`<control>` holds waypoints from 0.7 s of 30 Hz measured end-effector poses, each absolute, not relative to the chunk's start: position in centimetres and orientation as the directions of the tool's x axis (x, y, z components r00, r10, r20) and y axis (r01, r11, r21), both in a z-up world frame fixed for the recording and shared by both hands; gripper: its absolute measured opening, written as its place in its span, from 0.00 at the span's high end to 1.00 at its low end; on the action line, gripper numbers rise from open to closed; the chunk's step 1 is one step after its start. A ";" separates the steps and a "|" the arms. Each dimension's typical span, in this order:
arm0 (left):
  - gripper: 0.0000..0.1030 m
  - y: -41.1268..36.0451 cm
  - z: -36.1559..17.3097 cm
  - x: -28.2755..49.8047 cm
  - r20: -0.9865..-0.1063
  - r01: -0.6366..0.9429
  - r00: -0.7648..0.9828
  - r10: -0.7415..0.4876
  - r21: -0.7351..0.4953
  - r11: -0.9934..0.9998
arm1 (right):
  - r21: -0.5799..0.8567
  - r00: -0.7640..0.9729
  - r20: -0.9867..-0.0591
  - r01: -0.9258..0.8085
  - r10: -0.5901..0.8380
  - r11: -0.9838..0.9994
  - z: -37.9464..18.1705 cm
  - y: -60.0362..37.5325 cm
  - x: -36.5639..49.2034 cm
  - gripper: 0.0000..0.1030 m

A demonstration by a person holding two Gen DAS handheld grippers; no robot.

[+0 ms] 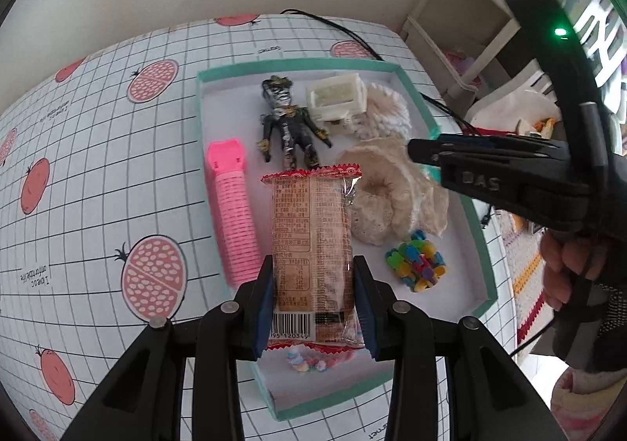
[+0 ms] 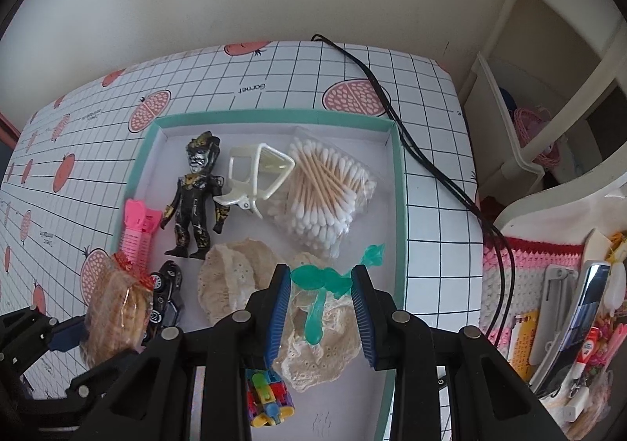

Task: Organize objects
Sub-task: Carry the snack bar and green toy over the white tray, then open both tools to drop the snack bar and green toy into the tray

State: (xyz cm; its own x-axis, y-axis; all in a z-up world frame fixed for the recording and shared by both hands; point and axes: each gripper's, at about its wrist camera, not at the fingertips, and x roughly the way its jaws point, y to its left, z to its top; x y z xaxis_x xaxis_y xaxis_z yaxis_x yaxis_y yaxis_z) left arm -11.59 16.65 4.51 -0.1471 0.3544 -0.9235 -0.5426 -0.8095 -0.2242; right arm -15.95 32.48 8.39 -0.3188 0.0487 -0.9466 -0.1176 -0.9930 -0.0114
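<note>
My left gripper [image 1: 313, 304] is shut on an orange snack packet [image 1: 311, 237], holding it lengthwise over the near half of the teal-rimmed tray [image 1: 298, 63]. The right wrist view shows the same packet [image 2: 113, 308] at the lower left. My right gripper [image 2: 319, 296] is shut on a clear bag of green plastic picks [image 2: 317, 284], just above the cream lace cloth [image 2: 321, 347] in the tray [image 2: 274, 114]. In the left wrist view, the right gripper [image 1: 411, 151] reaches in from the right, over the tray's right side.
In the tray lie a black figure [image 1: 290, 123], a pink ribbed piece [image 1: 235, 214], a white clip [image 1: 337, 96], cotton swabs [image 2: 325, 198], a colourful block toy [image 1: 417, 264] and a toy car [image 2: 166, 296]. A black cable [image 2: 392, 108] crosses the table's right side. A white shelf [image 2: 529, 88] stands further right.
</note>
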 end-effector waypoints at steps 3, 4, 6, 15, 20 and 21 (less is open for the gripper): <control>0.63 17.3 4.3 -11.2 -0.924 -0.557 -0.141 0.356 -0.223 -0.800 | -0.008 -0.310 -0.950 -0.121 0.045 -0.993 7.9 32.7 -16.0 0.67; 0.63 17.5 4.2 -11.1 -0.925 -0.561 -0.136 0.354 -0.223 -0.797 | -0.006 -0.308 -0.950 -0.122 0.044 -0.993 7.8 32.7 -16.0 0.67; 0.63 17.9 3.9 -11.0 -0.928 -0.563 -0.130 0.349 -0.221 -0.797 | -0.004 -0.304 -0.952 -0.122 0.041 -0.993 7.6 32.8 -16.0 0.67; 0.63 19.0 3.0 -10.8 -0.929 -0.553 -0.123 0.349 -0.228 -0.802 | 0.003 -0.297 -0.954 -0.127 0.035 -0.992 6.8 33.1 -15.6 0.67; 0.63 19.6 2.8 -10.7 -0.929 -0.562 -0.129 0.347 -0.220 -0.797 | 0.009 -0.299 -0.954 -0.130 0.031 -0.991 6.7 33.2 -15.4 0.66; 0.63 19.6 2.8 -10.7 -0.929 -0.561 -0.130 0.347 -0.220 -0.798 | 0.010 -0.301 -0.953 -0.131 0.030 -0.991 6.8 33.2 -15.4 0.66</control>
State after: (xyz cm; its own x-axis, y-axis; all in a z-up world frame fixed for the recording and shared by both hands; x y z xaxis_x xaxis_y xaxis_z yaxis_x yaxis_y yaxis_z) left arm -10.73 19.62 2.76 -0.1299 0.3473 -0.9287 -0.5615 -0.7978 -0.2198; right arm -15.39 33.20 6.76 -0.3008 0.0304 -0.9532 -0.1308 -0.9914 0.0097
